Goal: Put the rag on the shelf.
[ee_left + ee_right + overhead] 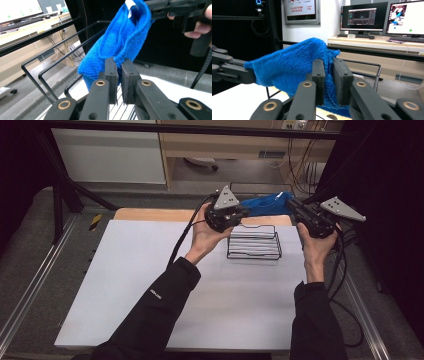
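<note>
Near table: the white table top [125, 285] lies bare from its near edge up to the hands, both dark sleeves reaching over it; wide room left of the left forearm.
Left gripper: left gripper [119, 75] held above the rack's near left corner in the high view; its jaws pinched onto one end of the blue cloth [120, 40], only a thin gap between the pads.
Right gripper: right gripper [329, 75] held just off the rack's right side, near the table's right edge; its jaws clamped on the cloth's other end, fabric bunched between the pads.
Cloth: stretched in the air between the two grippers, over the rack's far rim; clear of the table.
Rack: black wire rack [254, 241] stands on the table between the hands, toward the far edge.
Far edge: a wooden strip [150, 214] shows beyond the white top; grey floor past it.
</note>
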A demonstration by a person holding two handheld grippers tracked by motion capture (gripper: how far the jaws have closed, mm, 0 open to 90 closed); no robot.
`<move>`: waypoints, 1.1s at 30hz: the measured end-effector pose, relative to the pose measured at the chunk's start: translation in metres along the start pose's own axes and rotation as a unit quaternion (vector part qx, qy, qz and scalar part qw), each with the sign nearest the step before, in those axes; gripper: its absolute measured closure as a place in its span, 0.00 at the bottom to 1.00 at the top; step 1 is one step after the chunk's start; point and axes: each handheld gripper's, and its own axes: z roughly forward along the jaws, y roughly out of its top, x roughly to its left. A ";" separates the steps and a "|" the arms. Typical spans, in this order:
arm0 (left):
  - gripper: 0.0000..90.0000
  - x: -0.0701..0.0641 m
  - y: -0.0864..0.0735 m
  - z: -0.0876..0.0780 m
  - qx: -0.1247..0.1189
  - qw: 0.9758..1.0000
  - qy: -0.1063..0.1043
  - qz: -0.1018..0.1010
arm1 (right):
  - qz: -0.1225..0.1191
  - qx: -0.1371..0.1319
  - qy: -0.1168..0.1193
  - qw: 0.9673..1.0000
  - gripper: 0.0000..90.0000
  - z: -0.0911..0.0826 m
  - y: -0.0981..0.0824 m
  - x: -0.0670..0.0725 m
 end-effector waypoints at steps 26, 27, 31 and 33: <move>0.80 -0.007 -0.001 -0.001 0.018 1.000 -0.005 -0.014 | 0.016 0.104 0.015 0.994 0.98 0.002 0.034 0.015; 0.77 -0.007 -0.001 -0.004 0.019 1.000 -0.011 -0.023 | 0.015 0.110 0.015 0.994 0.98 0.002 0.032 0.015; 0.63 -0.004 -0.002 -0.018 0.019 0.998 -0.019 -0.053 | 0.017 0.131 0.012 0.991 0.98 0.001 0.024 0.012; 0.59 -0.002 -0.001 -0.024 0.017 0.998 -0.017 -0.057 | 0.014 0.141 0.012 0.990 0.95 0.000 0.019 0.011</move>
